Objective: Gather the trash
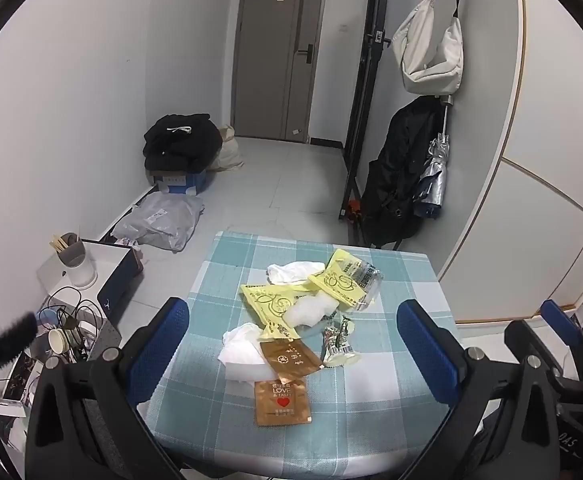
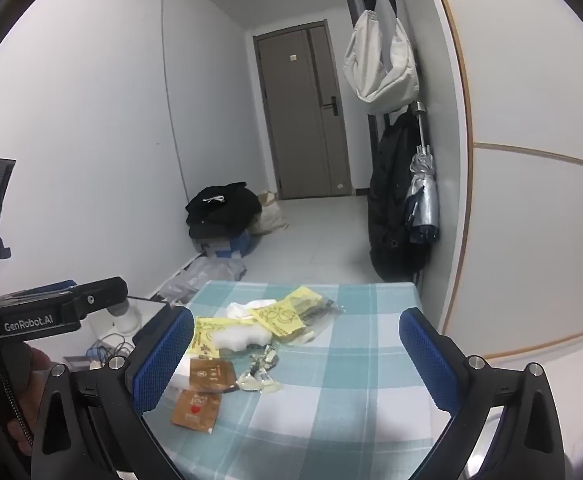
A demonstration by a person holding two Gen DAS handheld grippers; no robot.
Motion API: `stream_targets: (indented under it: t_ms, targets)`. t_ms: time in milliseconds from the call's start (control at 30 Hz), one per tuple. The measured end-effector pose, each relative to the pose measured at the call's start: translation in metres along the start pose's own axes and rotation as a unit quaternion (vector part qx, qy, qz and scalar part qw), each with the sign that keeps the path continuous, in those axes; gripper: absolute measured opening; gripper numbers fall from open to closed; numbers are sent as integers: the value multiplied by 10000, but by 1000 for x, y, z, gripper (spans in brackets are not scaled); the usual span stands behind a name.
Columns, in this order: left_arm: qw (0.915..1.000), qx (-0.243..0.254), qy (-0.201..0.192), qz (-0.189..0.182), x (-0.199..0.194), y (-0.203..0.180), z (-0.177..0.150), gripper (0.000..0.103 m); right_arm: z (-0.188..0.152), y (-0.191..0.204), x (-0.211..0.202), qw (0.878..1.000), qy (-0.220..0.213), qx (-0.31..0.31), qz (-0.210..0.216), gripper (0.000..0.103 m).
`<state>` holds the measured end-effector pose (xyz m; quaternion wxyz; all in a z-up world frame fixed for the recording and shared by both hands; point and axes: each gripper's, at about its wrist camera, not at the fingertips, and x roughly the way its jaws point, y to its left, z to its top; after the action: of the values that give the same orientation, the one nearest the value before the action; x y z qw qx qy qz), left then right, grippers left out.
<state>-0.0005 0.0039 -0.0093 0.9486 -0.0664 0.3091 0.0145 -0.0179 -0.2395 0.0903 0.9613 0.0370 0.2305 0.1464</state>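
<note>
Both sets of tongs hang above the near edge of the surface (image 1: pixel 391 364), a small table under a teal-and-white checked cloth. The left tongs (image 1: pixel 293 338) and the right tongs (image 2: pixel 296 350) stand wide apart with nothing between their blue pads; neither touches any litter.

Nearest the left tongs lies a flat brown foil sachet with a red heart (image 1: pixel 281 402), and just beyond it, touching, a second brown foil sachet with a pale emblem (image 1: pixel 291 360). These look thin, light and slick. Lying flush on the cloth, they probably have to be pinched at a raised corner or edge, or slid first.

Left of them sits a crumpled white tissue (image 1: pixel 241 346), partly under the second sachet. It is soft and compressible, so a bite anywhere on its bulk should hold. To the right lies a twisted green-and-silver snack wrapper (image 1: pixel 337 342), crinkly and stiff enough to be taken at its waist.

Further on, a yellow printed plastic wrapper (image 1: pixel 269 304) overlaps a wad of translucent white plastic film (image 1: pixel 309 310). Behind them are another yellow wrapper with a clear crinkled end (image 1: pixel 347 284) and a second white tissue (image 1: pixel 291 272). All seem nearly weightless and may cling or drag neighbours along.

No bin shows in either view.
</note>
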Motion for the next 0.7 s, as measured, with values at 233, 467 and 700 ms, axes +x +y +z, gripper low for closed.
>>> stream_targets:
  t_ms: [233, 467, 700]
  targets:
    - [10000, -5, -26, -9, -4, 1, 3, 102, -1, 0, -1, 10000, -5, 10, -7, 103]
    - [10000, -1, -23, -43, -4, 0, 4, 102, -2, -3, -1, 10000, -9, 33, -28, 103]
    - [10000, 23, -49, -43, -6, -1, 1, 102, -3, -3, -3, 10000, -23, 56, -66, 103]
